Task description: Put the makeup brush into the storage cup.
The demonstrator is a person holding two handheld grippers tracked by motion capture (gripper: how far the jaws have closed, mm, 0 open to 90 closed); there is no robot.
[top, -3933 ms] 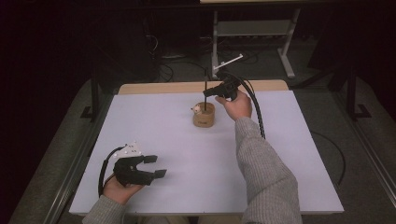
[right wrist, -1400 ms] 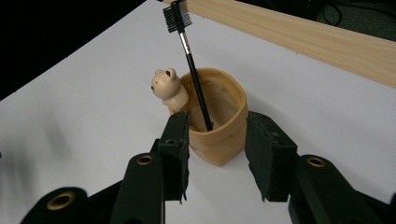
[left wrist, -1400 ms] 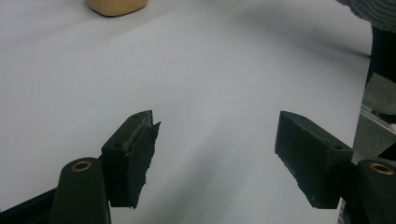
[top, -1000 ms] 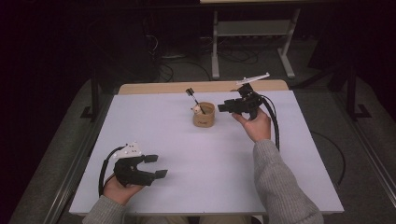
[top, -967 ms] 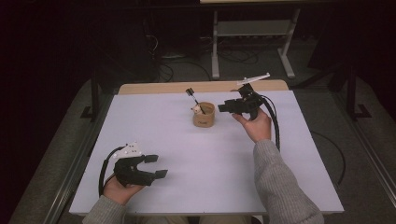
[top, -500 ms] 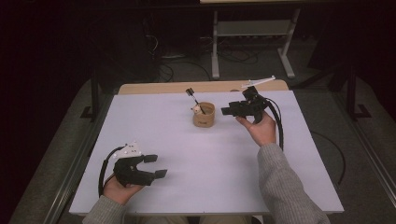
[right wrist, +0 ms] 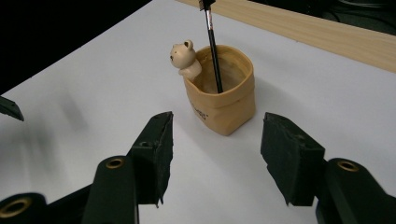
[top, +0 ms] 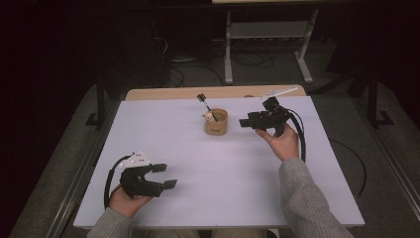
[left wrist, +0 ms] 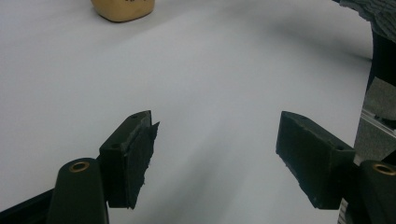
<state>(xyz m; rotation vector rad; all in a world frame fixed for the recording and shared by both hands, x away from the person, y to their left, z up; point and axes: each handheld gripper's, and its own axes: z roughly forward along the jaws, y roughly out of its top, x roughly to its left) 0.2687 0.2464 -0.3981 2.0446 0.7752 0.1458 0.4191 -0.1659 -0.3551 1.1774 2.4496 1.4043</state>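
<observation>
Left gripper (top: 161, 177) near-left on the counter (top: 198, 163), jaws wide open, holding nothing. Cup (top: 216, 122) stands far-centre, bear (top: 210, 117) on its left rim, pen (top: 204, 101) leaning inside. Right gripper (top: 246, 121) just right of the cup, jaws wide open, empty, pointing at it.

My right gripper (right wrist: 215, 158) has matt black pads, rough at the edges. The cup (right wrist: 223, 91) looks like smooth, matt tan ceramic. The table (top: 198, 163) is matt white, with a bare wood strip (top: 168, 93).
</observation>
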